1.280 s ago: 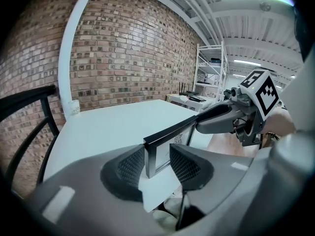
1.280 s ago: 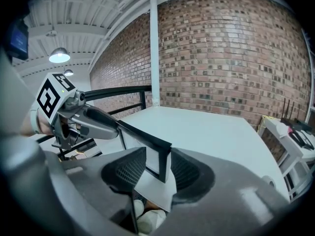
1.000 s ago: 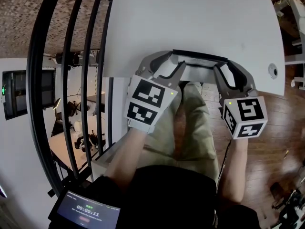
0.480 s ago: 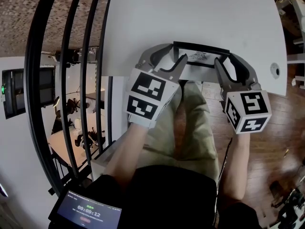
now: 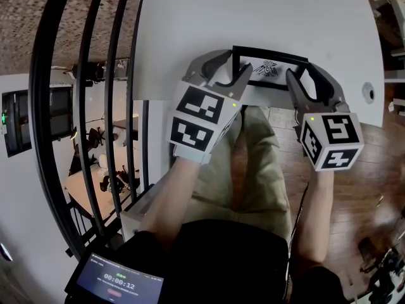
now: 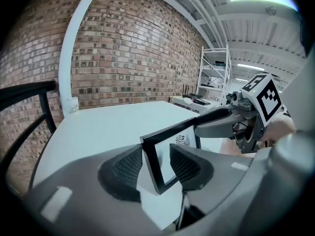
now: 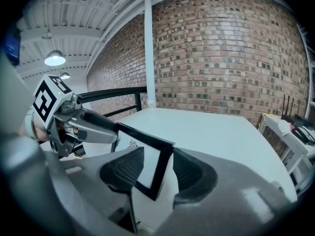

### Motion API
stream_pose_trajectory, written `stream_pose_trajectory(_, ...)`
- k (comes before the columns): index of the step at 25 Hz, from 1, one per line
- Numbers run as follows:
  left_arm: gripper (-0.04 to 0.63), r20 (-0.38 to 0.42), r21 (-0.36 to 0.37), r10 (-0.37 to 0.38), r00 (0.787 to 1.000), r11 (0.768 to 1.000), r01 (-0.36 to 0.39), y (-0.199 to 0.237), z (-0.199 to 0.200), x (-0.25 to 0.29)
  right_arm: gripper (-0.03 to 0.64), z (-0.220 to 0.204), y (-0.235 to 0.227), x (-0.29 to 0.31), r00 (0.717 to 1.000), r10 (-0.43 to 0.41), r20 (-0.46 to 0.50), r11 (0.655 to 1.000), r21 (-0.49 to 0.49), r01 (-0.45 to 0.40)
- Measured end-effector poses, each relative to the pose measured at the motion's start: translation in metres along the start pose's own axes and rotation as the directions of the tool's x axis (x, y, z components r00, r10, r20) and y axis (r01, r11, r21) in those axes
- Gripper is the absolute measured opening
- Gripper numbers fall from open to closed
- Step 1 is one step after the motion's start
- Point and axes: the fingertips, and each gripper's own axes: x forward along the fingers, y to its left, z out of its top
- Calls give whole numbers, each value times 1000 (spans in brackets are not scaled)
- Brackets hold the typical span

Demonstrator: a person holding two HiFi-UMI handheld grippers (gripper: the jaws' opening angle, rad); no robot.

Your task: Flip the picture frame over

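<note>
A black picture frame point(image 5: 272, 50) lies at the near edge of the white table point(image 5: 253, 11), its white picture with a small dark emblem facing up. Whether it rests fully flat I cannot tell. My left gripper point(image 5: 231, 65) straddles its left side bar point(image 6: 150, 163), one finger outside the frame, the other over the picture. My right gripper point(image 5: 304, 75) straddles the right side bar point(image 7: 162, 171) the same way. Its jaws have just been opening, and the bar stands between them. Both pairs of pads point(image 6: 129, 167) point(image 7: 129, 170) show a gap to the bar, so both grippers are open.
A black railing point(image 5: 114, 75) runs along the table's left side, with a drop to a lower floor beyond. A round cable hole point(image 5: 369, 92) sits near the table's right edge. The person's legs are below the table edge. A timer tablet point(image 5: 117, 284) shows bottom left. A brick wall point(image 7: 221, 58) stands behind.
The frame has tipped from nearly edge-on to showing its printed face. Both grippers have shifted a little farther over the table with it.
</note>
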Motion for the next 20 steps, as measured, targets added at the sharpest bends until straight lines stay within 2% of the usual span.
stream_pose_trajectory(20,183,-26,-38,-16,1000,999,15,5,-10,19,181,-10,-5,21,999,2,-32,1000,5,-2)
